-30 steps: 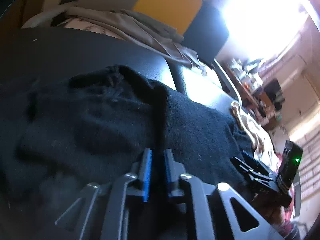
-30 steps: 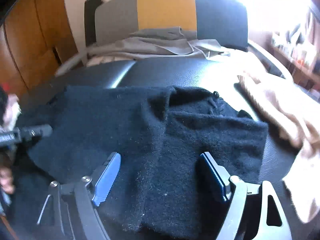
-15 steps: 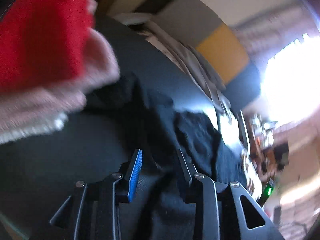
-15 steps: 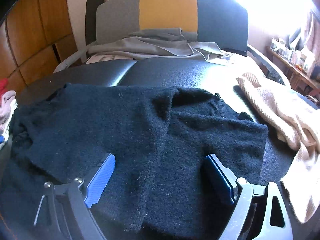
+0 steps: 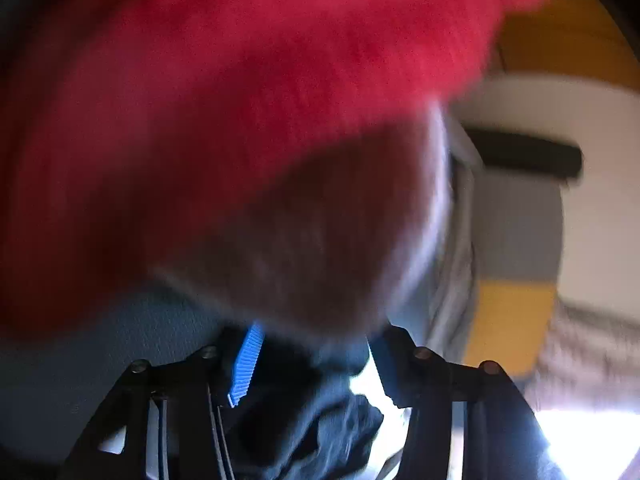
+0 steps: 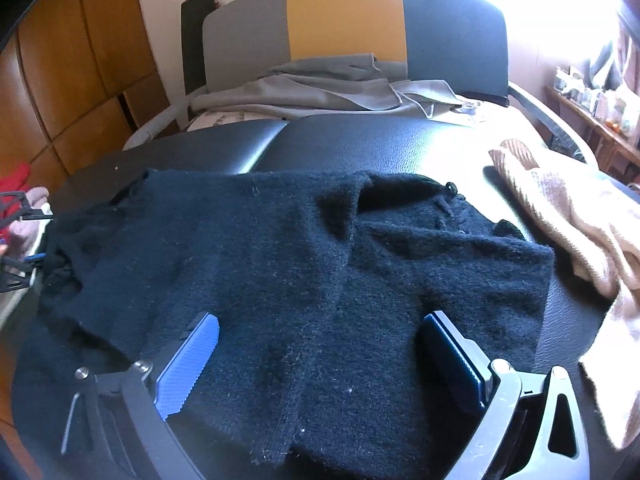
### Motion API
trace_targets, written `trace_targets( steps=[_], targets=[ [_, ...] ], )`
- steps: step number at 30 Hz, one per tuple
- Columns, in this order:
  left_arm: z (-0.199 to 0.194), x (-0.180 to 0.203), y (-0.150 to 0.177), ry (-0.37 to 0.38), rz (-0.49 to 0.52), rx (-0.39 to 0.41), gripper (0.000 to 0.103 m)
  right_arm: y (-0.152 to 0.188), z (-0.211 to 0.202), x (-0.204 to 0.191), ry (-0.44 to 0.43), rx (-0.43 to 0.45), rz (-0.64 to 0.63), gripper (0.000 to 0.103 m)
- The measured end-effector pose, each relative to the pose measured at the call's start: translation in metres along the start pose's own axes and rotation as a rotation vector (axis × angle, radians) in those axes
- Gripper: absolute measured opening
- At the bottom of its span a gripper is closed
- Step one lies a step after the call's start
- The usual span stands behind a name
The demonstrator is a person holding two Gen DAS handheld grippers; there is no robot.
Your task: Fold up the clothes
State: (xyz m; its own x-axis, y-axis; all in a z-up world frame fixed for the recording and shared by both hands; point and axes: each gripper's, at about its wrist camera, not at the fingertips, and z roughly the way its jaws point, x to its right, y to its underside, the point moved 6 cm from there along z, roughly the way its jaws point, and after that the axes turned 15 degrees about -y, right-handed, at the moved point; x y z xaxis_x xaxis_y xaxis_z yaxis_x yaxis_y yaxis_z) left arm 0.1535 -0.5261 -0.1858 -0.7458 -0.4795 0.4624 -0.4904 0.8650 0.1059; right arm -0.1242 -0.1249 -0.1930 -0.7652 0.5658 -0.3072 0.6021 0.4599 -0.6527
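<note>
A black knit sweater (image 6: 312, 264) lies spread on the black leather surface (image 6: 380, 148). My right gripper (image 6: 320, 336) is open and hovers low over the sweater's near part, empty. My left gripper (image 5: 312, 344) is open, with a bunched black part of the sweater (image 5: 304, 424) lying between its fingers; the view is blurred. It also shows at the far left of the right wrist view (image 6: 16, 236), at the sweater's left end.
A red garment (image 5: 240, 80) over a pinkish one (image 5: 320, 240) fills the left wrist view, very close. A beige knit garment (image 6: 568, 232) lies right of the sweater. Grey cloth (image 6: 328, 88) lies before a grey, yellow and dark headboard (image 6: 348, 20). Wooden cabinets (image 6: 60, 80) stand left.
My left gripper opened, let go of the black sweater and swung left to the red and pink clothes. My right gripper stayed open and lifted back slightly.
</note>
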Motion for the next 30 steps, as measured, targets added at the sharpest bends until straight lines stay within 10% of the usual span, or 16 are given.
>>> trace_targets(
  steps=[4,9,13,21,28,30],
  targets=[
    [0.008,0.003,-0.009,-0.016,-0.085,0.054,0.051,0.000,-0.002,0.000,-0.027,0.013,0.011,0.103],
    [0.016,0.019,-0.006,-0.028,0.012,0.110,0.019,0.000,-0.004,0.000,-0.063,0.032,0.029,0.103],
    [0.012,0.031,0.009,-0.009,0.156,0.162,0.015,0.000,-0.005,0.001,-0.076,0.039,0.037,0.103],
    [-0.049,0.097,0.123,0.181,0.867,0.360,0.015,0.000,-0.002,-0.003,-0.043,0.019,0.020,0.103],
    [-0.058,0.052,0.272,0.252,1.589,0.392,0.019,0.000,0.001,-0.004,-0.022,0.007,0.011,0.103],
    [-0.052,0.027,0.288,0.227,1.656,0.372,0.019,0.001,0.001,-0.003,-0.023,0.007,0.013,0.103]
  ],
)
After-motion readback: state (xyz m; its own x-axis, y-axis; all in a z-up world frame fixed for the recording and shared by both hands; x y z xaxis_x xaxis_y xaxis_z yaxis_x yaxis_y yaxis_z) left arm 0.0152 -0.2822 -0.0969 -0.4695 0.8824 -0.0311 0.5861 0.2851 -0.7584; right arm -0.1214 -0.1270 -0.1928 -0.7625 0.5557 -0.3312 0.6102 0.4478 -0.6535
